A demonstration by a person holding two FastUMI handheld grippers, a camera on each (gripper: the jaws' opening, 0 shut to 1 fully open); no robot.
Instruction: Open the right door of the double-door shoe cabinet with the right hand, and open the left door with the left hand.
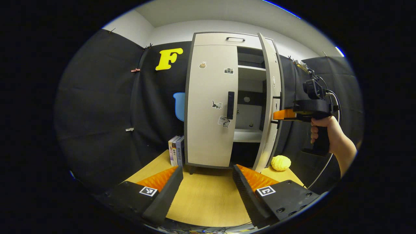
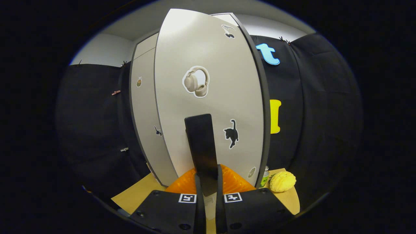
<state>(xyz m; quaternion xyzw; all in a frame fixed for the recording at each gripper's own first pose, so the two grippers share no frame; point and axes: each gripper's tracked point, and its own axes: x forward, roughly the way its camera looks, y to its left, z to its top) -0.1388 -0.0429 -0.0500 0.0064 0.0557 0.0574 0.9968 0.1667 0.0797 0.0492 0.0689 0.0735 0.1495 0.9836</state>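
While the tall pale grey double-door shoe cabinet (image 1: 213,104) stands at the back of the light wood-grain table (image 1: 208,198), its right door (image 2: 208,97) is swung partly outward and its left door (image 1: 211,107) lies flush and closed. The right claw (image 2: 207,182) is clenched on the black vertical bar handle (image 2: 201,146) of the right door, both fingers pressing the handle's lower end. In the left gripper view the same claw (image 1: 279,114) meets that door's edge, held by a person's hand (image 1: 323,131). The left claw (image 1: 206,182) is released, its fingers spread wide above the table, well apart from the left door's black handle (image 1: 230,105). White shelves (image 1: 248,135) show inside the opened half. A row of upright books (image 1: 176,150) stands just beside the cabinet's left side. A yellow knobbly ball (image 2: 282,181) rests on the table near the right door. Black cloth drapes the booth walls beneath a white ceiling.
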